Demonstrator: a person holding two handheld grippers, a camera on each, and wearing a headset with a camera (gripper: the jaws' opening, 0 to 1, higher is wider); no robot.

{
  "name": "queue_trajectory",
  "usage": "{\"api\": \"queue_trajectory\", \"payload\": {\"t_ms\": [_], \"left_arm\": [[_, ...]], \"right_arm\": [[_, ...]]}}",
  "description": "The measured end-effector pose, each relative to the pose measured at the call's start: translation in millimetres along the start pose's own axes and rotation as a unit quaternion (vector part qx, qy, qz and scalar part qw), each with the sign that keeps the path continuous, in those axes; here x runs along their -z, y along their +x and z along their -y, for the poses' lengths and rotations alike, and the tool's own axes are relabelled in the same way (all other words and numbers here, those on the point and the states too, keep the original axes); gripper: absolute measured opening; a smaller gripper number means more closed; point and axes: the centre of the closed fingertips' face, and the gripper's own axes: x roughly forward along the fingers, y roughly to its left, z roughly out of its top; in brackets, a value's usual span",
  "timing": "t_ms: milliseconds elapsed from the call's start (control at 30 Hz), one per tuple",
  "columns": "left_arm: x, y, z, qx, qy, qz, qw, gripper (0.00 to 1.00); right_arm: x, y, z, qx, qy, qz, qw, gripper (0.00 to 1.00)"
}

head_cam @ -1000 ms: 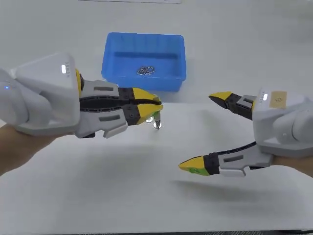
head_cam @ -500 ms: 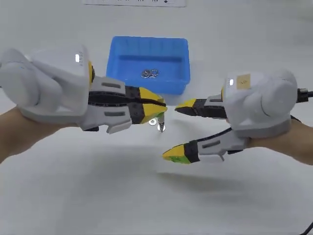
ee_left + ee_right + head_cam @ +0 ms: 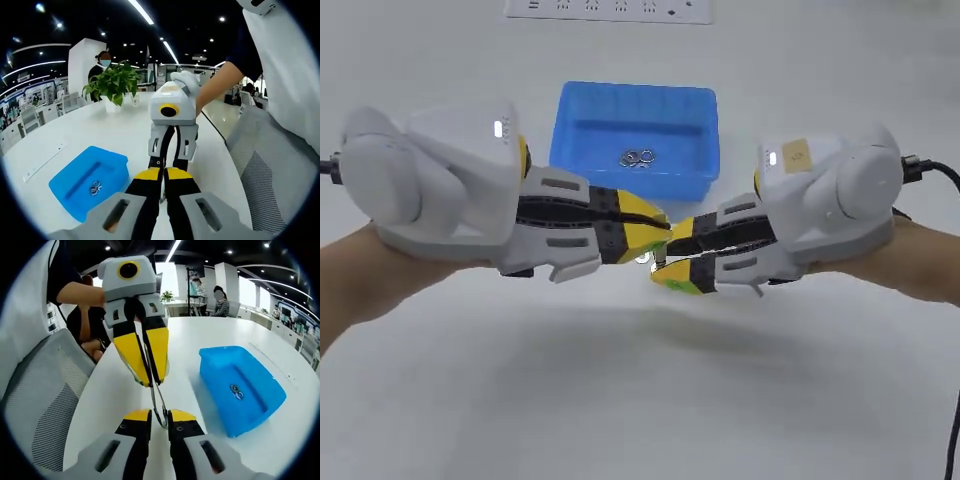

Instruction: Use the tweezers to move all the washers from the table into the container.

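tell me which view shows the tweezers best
Right gripper view: the tweezers run bare from the left hand-held gripper to its own jaws. Head view gives a glint; left gripper view, a sliver.

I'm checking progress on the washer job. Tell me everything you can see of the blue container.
The blue rectangular plastic container is a shallow open-topped tray with a raised rim and rounded corners. It sits upright and flat on the white table, with nothing gripping it. A few small metal washers lie clustered near the middle of its floor; their exact number is hard to tell.
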Motion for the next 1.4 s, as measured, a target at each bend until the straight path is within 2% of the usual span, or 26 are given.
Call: {"api": "queue_trajectory", "payload": {"t_ms": [267, 367, 600, 667, 767, 833, 867, 900, 967, 1033, 1200, 1400], "left_arm": [[-0.2, 1.1, -1.2, 0.000, 0.001, -0.003, 1.0000, 0.05], [-1.2, 3.5, -2.6, -0.009, 0.014, -0.016, 0.9997, 0.06], [-2.0, 4.9, -0.6, -0.015, -0.001, -0.016, 0.9997, 0.07], [-8.0, 4.4, 2.0, -0.010, -0.013, -0.004, 0.9999, 0.10], [-12.7, 1.8, 2.1, -0.013, -0.012, 0.001, 0.9998, 0.18], [-8.2, -0.9, 9.1, 0.003, -0.009, -0.014, 0.9999, 0.24], [-2.5, -3.7, 13.7, 0.011, 0.010, -0.034, 0.9993, 0.27], [-0.4, -5.4, 14.9, 0.009, 0.019, -0.041, 0.9989, 0.29], [1.0, -10.4, 18.8, 0.007, 0.004, -0.040, 0.9992, 0.33], [2.2, -17.6, 18.0, -0.008, 0.001, -0.038, 0.9993, 0.37], [2.0, -36.4, 13.1, -0.043, -0.025, -0.024, 0.9984, 0.49], [9.4, -58.3, 6.4, -0.091, -0.032, -0.028, 0.9950, 0.63]], "right_arm": [[0.8, 1.6, 0.0, -0.018, -0.035, -0.019, 0.9991, 0.10], [1.1, 1.5, 0.7, -0.016, -0.044, -0.021, 0.9987, 0.10], [2.3, -0.4, 0.2, -0.008, -0.050, -0.019, 0.9985, 0.09], [2.1, 0.0, 0.2, -0.008, -0.045, -0.018, 0.9988, 0.09], [2.0, 0.0, 0.7, -0.007, -0.041, -0.017, 0.9990, 0.09], [1.4, -0.1, 0.2, -0.006, -0.040, -0.017, 0.9990, 0.09], [0.4, -0.5, -0.5, -0.007, -0.039, -0.016, 0.9991, 0.09], [-0.6, -0.8, -0.9, -0.006, -0.038, -0.016, 0.9991, 0.09], [-3.3, -2.3, -1.3, -0.004, -0.034, -0.013, 0.9993, 0.09], [-6.7, -3.8, -1.7, 0.000, -0.031, -0.010, 0.9995, 0.09], [-15.1, -8.7, -0.4, 0.013, -0.028, -0.004, 0.9995, 0.09], [-32.0, -21.4, 5.6, 0.035, -0.021, 0.014, 0.9991, 0.09]]}}
